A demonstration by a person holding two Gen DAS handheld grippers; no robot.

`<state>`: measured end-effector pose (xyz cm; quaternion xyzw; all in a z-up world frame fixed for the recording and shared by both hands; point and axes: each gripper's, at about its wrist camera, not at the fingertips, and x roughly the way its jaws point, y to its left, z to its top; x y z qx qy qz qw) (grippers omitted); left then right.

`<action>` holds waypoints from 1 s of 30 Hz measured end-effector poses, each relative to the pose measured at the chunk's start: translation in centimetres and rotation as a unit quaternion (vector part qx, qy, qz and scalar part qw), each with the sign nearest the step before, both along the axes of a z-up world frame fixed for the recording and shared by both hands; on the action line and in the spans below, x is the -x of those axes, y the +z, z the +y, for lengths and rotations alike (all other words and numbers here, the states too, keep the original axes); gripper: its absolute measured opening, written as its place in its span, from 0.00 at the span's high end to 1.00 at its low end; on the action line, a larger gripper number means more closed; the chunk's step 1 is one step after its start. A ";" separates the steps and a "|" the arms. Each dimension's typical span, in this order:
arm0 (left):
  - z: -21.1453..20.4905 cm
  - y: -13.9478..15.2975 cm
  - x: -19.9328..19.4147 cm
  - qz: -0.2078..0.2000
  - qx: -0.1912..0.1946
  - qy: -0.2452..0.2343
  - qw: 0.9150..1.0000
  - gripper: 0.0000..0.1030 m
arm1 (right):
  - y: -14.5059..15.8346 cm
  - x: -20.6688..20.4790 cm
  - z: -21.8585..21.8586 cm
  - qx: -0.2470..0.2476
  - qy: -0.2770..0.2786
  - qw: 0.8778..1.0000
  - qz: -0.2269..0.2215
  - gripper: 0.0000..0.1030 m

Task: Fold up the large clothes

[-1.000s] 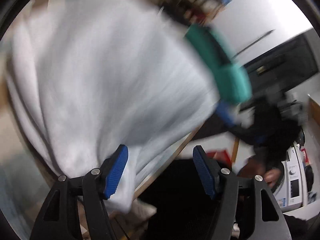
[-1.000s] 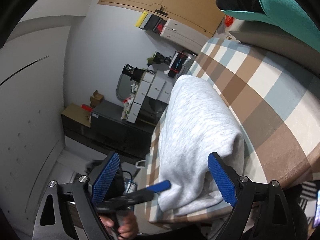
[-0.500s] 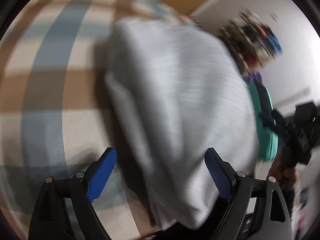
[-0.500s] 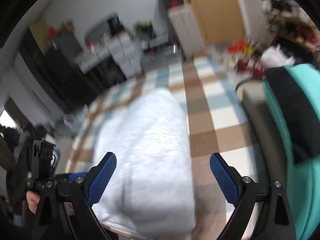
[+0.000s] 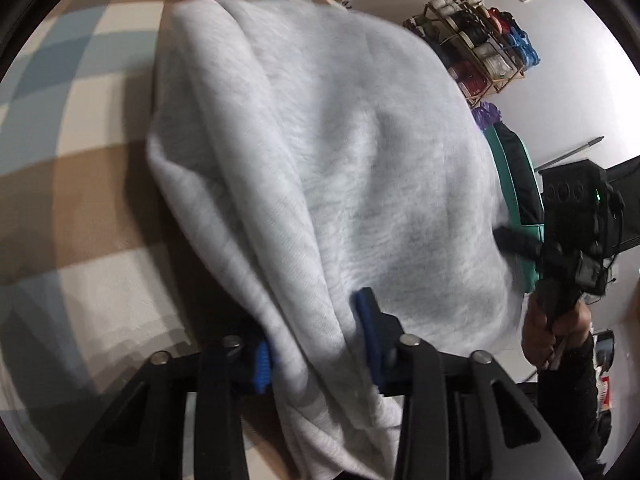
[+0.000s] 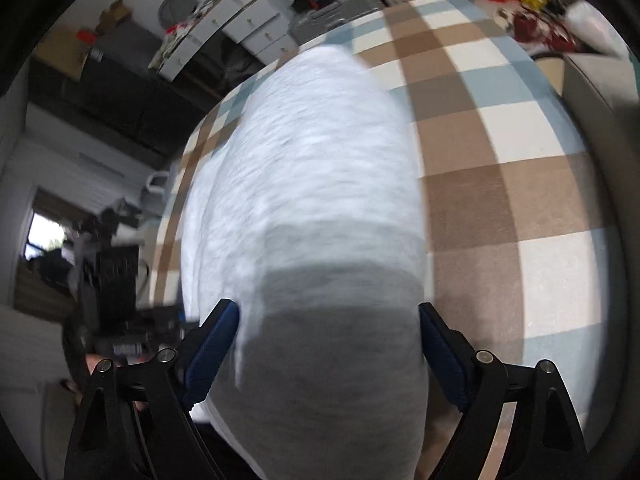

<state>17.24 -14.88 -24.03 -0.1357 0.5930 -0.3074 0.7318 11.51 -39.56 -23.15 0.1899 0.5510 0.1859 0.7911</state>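
Observation:
A large light-grey garment (image 5: 328, 152) lies folded in a long bundle on a checked brown, blue and white cloth (image 5: 80, 128). My left gripper (image 5: 316, 344) is shut on the garment's near edge, with fabric bunched between its blue pads (image 5: 366, 312). In the right wrist view the garment (image 6: 312, 184) runs away from me, and my right gripper (image 6: 328, 344) is open with its pads either side of the garment's near end. The right gripper also shows in the left wrist view (image 5: 576, 248), held in a hand.
A teal and black cushion (image 5: 516, 176) lies beyond the garment. A shelf of spools (image 5: 476, 56) stands by the wall. Cabinets and drawers (image 6: 240, 28) stand past the far edge. The surface ends close below both grippers.
My left gripper has closed on the garment's near edge; it was open before. My right gripper has moved down over the garment's near end and stays open.

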 end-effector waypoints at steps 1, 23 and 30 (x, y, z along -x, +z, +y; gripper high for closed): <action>0.1 0.4 0.0 -0.009 -0.006 0.001 1.000 0.75 | 0.1 0.4 0.5 0.002 0.002 1.000 0.004 0.14; 0.6 -1.3 1.3 -0.044 -0.057 0.014 0.997 0.66 | 2.7 -4.8 16.9 0.369 0.229 0.894 -0.107 0.48; 0.7 -0.9 1.3 -0.049 -0.067 0.016 0.996 0.63 | 1.9 -8.4 16.7 0.364 0.232 0.901 -0.039 0.54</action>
